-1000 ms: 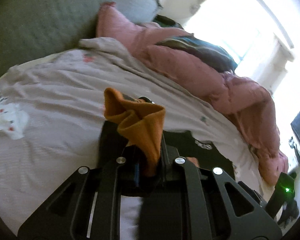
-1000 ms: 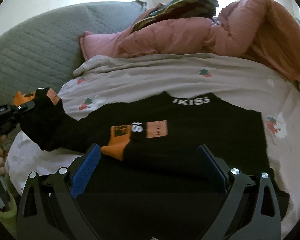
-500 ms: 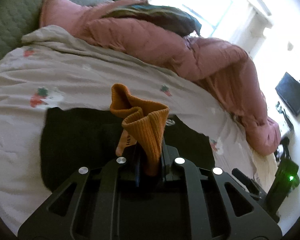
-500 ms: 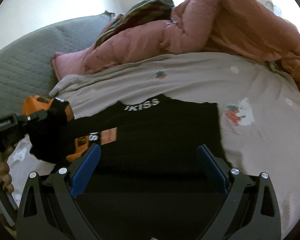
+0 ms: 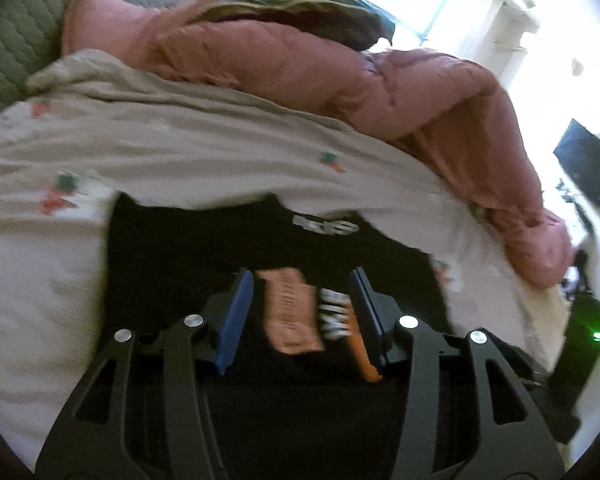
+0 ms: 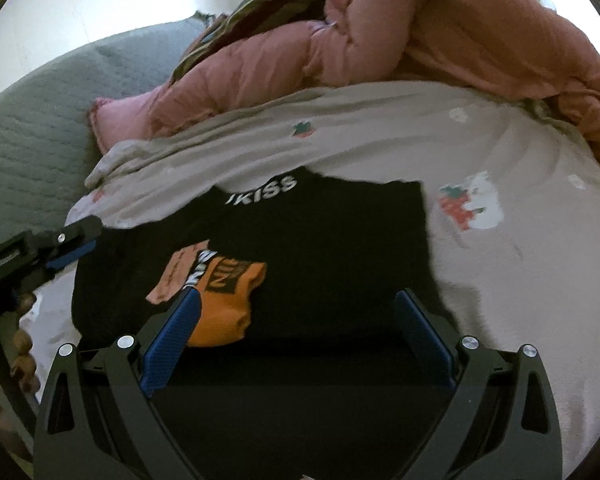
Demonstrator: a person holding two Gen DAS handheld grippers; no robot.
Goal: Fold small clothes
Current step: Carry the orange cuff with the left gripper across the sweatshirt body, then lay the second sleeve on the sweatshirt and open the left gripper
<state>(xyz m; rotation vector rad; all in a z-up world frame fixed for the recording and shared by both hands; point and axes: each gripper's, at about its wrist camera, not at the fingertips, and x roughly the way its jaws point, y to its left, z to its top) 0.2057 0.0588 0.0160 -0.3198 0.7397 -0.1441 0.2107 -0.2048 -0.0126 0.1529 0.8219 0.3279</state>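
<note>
The small black garment with the orange cuff and white letters [image 6: 228, 292] lies on the flat black cloth with a white printed word at its far edge [image 6: 340, 248], near the left side of that cloth as your right camera shows it. A pale pink paper tag [image 6: 172, 276] is beside the orange part, also on the black cloth. The black cloth is spread on the light grey bed sheet with small strawberry prints [image 6: 380, 136].

Your left gripper [image 5: 300, 300] has just been opening its jaws; they now stand part way apart, with the pink tag and the orange edge seen between them, and the blue pads do not press on them. In the right camera this gripper is at the left edge, beside the black cloth.

Your right gripper [image 6: 296, 328] has wide jaws and holds nothing; its left blue pad covers a part of the orange cuff in the view, and I cannot tell if it touches.

Behind the sheet lies a crumpled pink quilted duvet [image 6: 420, 40], and to the left a grey-green quilted headboard [image 6: 40, 120].
</note>
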